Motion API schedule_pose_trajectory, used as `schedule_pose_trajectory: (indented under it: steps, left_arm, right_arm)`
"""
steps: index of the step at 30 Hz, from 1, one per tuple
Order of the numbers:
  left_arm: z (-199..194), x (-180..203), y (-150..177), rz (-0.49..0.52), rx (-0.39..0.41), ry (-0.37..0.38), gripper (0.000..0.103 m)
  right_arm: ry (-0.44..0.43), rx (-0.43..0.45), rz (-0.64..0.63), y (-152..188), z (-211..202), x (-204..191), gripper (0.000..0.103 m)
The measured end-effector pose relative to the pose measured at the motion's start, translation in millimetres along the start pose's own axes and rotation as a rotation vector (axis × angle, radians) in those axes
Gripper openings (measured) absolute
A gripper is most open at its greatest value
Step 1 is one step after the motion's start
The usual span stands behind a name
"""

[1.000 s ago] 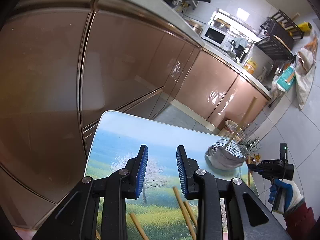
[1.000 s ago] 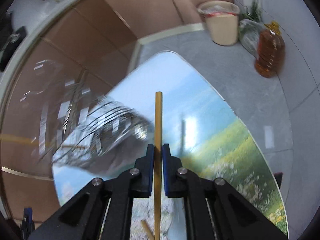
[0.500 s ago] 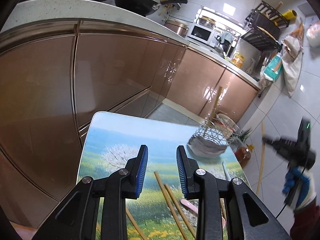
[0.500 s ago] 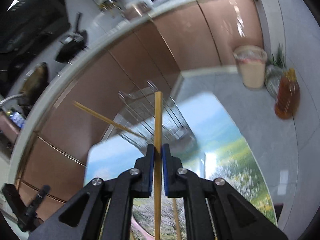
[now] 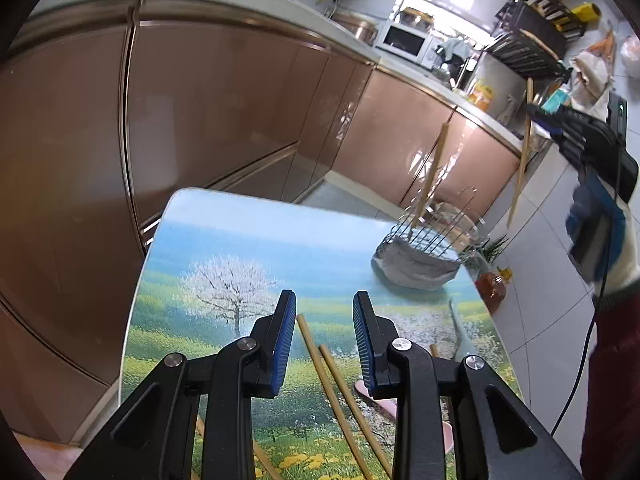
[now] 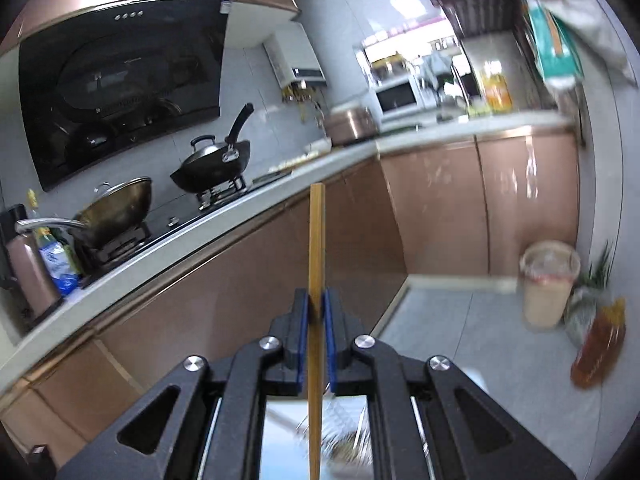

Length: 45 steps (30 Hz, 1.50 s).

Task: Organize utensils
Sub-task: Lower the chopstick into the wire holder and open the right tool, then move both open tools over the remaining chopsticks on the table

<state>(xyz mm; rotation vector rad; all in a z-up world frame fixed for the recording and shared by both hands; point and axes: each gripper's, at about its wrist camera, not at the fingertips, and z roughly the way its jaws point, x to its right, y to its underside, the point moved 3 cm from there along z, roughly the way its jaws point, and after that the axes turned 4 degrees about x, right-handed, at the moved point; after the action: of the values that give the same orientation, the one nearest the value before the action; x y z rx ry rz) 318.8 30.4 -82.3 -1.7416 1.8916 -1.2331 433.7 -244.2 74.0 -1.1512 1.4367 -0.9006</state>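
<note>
Right gripper [image 6: 316, 316] clamps chopstick [image 6: 317, 248] upright at 12 o'clock, presumably for wire basket [image 5: 428, 240]; left gripper [image 5: 324, 336] parted, empty, over table chopsticks [image 5: 320, 364].

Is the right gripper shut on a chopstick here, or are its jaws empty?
Shut on it. In the right wrist view the right gripper has both blue pads pressed against the chopstick, which stands upright between them.

The left gripper [image 5: 324, 332] hangs with jaws apart over chopsticks [image 5: 340, 392] at lower centre, the wire basket [image 5: 428, 248] at right of centre.
</note>
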Motion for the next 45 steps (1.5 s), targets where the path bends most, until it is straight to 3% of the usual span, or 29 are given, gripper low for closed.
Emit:
schedule_pose_trajectory:
  steps: [3,7,11,17,22,24,27,32,37,45]
  left_arm:
    - [16,-2,4,-0.008,-0.026,-0.015,0.028]
    - [34,-4,8,-0.014,-0.055,-0.030,0.028]
    - [43,-6,11,-0.013,-0.075,-0.041,0.028]
    - [46,-5,13,-0.014,-0.083,-0.046,0.028]
    - [37,-7,14,-0.035,-0.074,-0.048,0.042]
    - [29,-8,14,-0.041,-0.063,-0.052,0.044]
    - [13,-8,14,-0.043,-0.043,-0.064,0.047]
    - [-23,-9,16,-0.036,-0.022,-0.086,0.054]
    - [-62,-13,20,-0.043,0.007,-0.110,0.070]
    - [-120,-21,36,-0.041,0.032,-0.176,0.075]
  right_arm:
    - [0.051,0.053,-0.061,6,16,6,0.007]
    - [0.123,0.119,-0.113,38,35,21,0.007]
    - [0.137,0.138,-0.107,67,39,31,0.007]
    - [0.131,0.098,-0.147,100,35,32,0.008]
    - [0.135,0.068,-0.169,110,21,33,0.009]
    - [0.136,0.058,-0.175,111,12,32,0.013]
    - [0.129,0.048,-0.177,110,-12,30,0.028]
    - [0.099,0.013,-0.188,108,-68,21,0.035]
    - [0.069,-0.072,-0.199,110,-124,15,0.039]
    - [0.020,-0.203,-0.165,129,-199,14,0.041]
